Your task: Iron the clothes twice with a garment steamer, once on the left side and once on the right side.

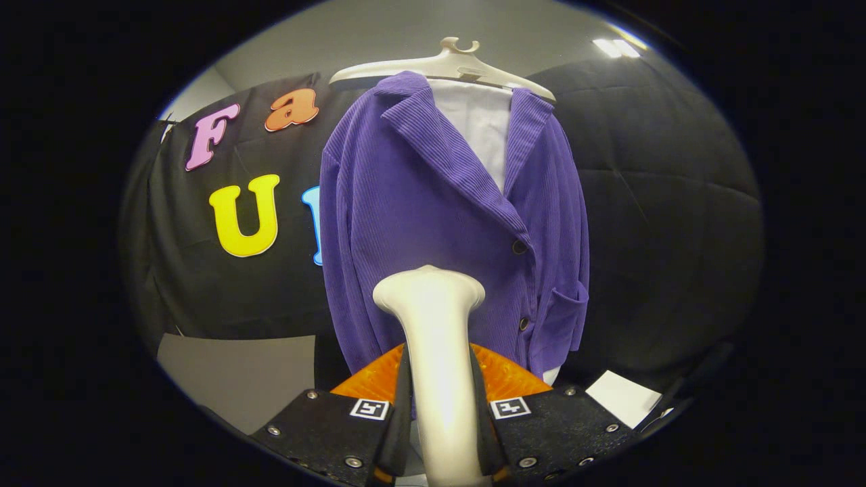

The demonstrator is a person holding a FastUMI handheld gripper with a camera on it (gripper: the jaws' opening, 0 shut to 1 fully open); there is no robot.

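Gripper: our gripper [438, 406] has its two fingers closed onto the steamer handle, one finger pressing each side, so we hold it firmly between them.
Steamer: the pale garment steamer [433, 338] rises upright from between the fingers; its flared head sits just ahead of them and faces the jacket's lower front. We cannot tell whether the head touches the cloth.
Jacket: the purple corduroy jacket [413, 203] hangs straight before us, beyond the steamer head, with its ribbed collar and lapels folded open at the top.
Buttons: we see two dark buttons [519, 247] down the front edge, one at mid-height and one lower, both just to the side of the steamer head.
Pocket: a patch pocket [561, 318] sits low on the jacket front, beside the lower button.
Inner garment: a white garment [484, 128] shows between the lapels, and a small bit of white peeks below the jacket hem.
Hanger: a light-coloured hanger [446, 64] carries the jacket at the shoulders, its hook at the very top.
Booth wall: black quilted cloth [663, 203] stands behind the jacket on both sides.
Floor area: a grey panel [237, 379] lies low beside the jacket, and a white sheet [626, 396] lies low on the other side, near our finger.
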